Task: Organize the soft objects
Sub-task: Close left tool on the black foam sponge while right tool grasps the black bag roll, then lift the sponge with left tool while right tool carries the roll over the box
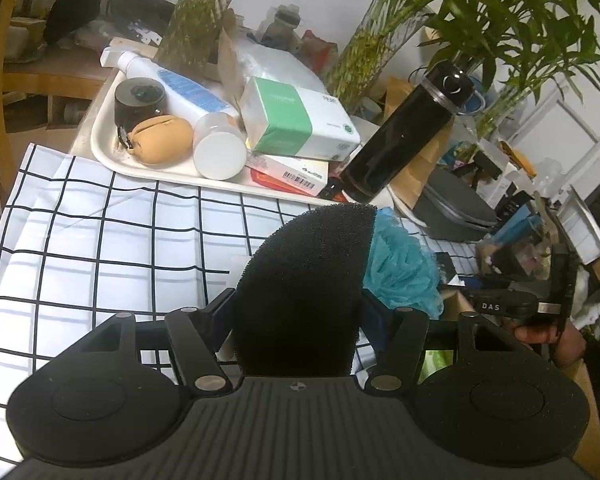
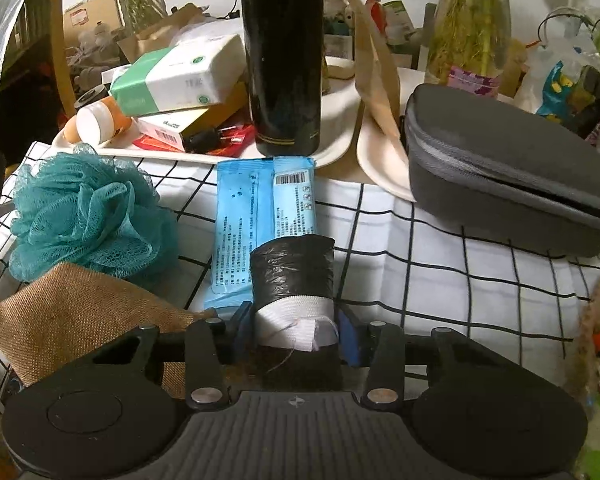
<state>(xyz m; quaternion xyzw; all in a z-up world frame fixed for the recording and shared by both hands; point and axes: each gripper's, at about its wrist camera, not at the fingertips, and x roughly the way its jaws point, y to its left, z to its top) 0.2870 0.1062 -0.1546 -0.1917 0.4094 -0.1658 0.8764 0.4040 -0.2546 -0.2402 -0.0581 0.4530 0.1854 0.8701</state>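
Black foam sponge (image 1: 300, 284) is sitting clamped between the left gripper's (image 1: 298, 320) jaws, sticking up and forward out of them. Just right of that sponge a teal loofah (image 1: 404, 272) is lying on the checked cloth (image 1: 100, 240). Ahead of the left gripper a white tray (image 1: 104, 148) is holding a tan pouch (image 1: 162, 140), a tissue box (image 1: 300, 120) and a spray bottle (image 1: 172, 84); a black flask (image 1: 404, 136) is standing ahead and to the right.

Right gripper (image 2: 294, 332) is gripping a black bag roll (image 2: 292, 280) with a white band at its near end, jaws pressing on both sides. Roll is lying over a blue wipes pack (image 2: 252, 216), which is stretching forward from the gripper on the cloth. Left of the right gripper a burlap piece (image 2: 72, 316) is lying beside the loofah. Grey zip case (image 2: 508, 172) is sitting ahead and to the right.
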